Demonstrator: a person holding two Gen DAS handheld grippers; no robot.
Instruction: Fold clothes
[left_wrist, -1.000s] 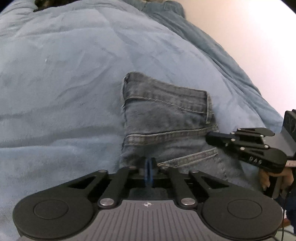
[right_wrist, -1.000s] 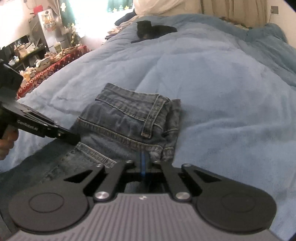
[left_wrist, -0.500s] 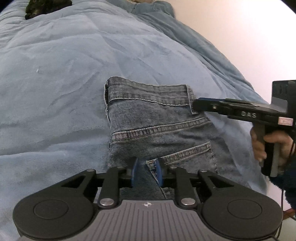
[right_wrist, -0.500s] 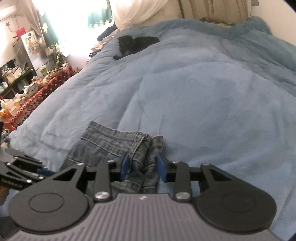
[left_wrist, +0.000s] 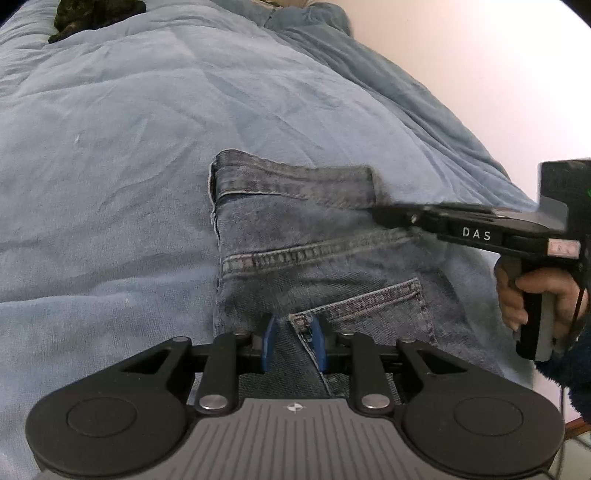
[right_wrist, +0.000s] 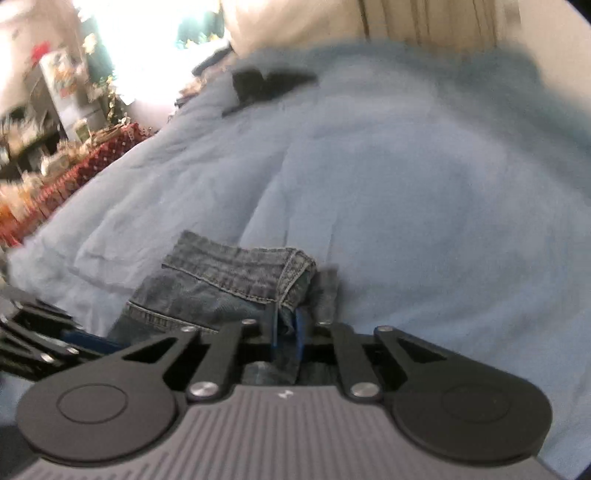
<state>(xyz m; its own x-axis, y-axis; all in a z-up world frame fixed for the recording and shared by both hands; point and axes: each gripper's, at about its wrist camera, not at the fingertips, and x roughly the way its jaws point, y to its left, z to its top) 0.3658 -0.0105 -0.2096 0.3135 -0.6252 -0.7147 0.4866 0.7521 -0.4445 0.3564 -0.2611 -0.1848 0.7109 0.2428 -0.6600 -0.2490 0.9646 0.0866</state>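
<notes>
One pair of jeans (left_wrist: 317, 258) on show, lying on one blue blanket (left_wrist: 129, 155), and there are two grippers in play, a left gripper (left_wrist: 291, 343) and a right gripper (right_wrist: 286, 332); one hand (left_wrist: 535, 295) in shot, one dark bundle (right_wrist: 266, 85) far up the bed

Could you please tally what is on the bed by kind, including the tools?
Jeans: 1, folded, blue denim
Dark item near the far end of the blanket: 1, too small to identify
Tools: 2, left tool and right tool
Blue blanket: 1
Total: 5
</notes>
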